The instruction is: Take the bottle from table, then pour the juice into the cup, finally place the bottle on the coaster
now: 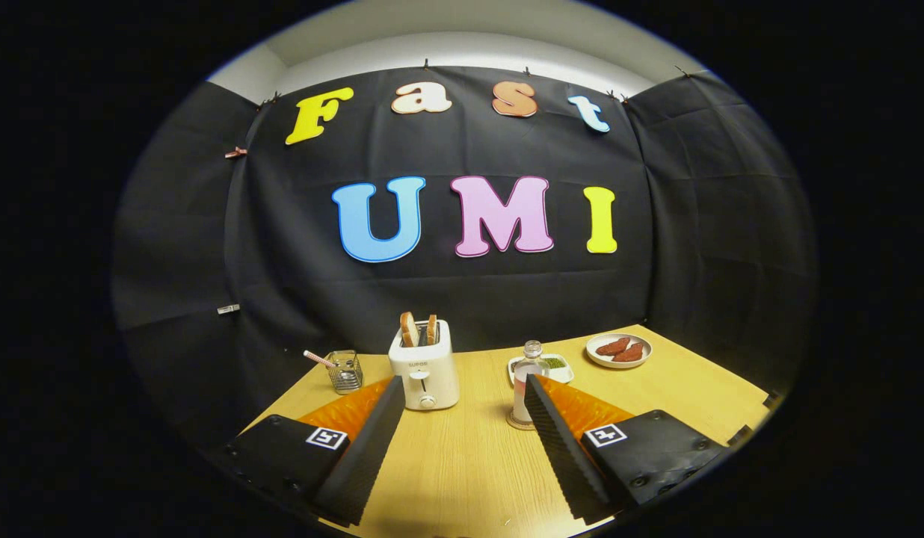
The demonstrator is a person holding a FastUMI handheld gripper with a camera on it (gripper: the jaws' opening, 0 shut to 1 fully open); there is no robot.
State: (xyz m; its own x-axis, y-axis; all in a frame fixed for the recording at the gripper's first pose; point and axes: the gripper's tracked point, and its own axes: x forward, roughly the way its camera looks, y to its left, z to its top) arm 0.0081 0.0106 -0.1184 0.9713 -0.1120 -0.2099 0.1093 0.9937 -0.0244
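A clear glass bottle [531,364] with pale liquid in its lower part stands upright on a round coaster [516,424] on the wooden table [462,463]. It is just beyond my right fingertip, which hides part of its base. A clear cup [346,371] with a straw in it sits beyond my left finger, near the table's back left edge. My gripper [463,381] is open, its fingers spread wide with nothing between them, and it is held back from the bottle.
A white toaster [424,370] holding two bread slices stands straight ahead between the fingers. A small white dish [559,366] lies behind the bottle. A plate [619,351] with reddish food sits at the back right.
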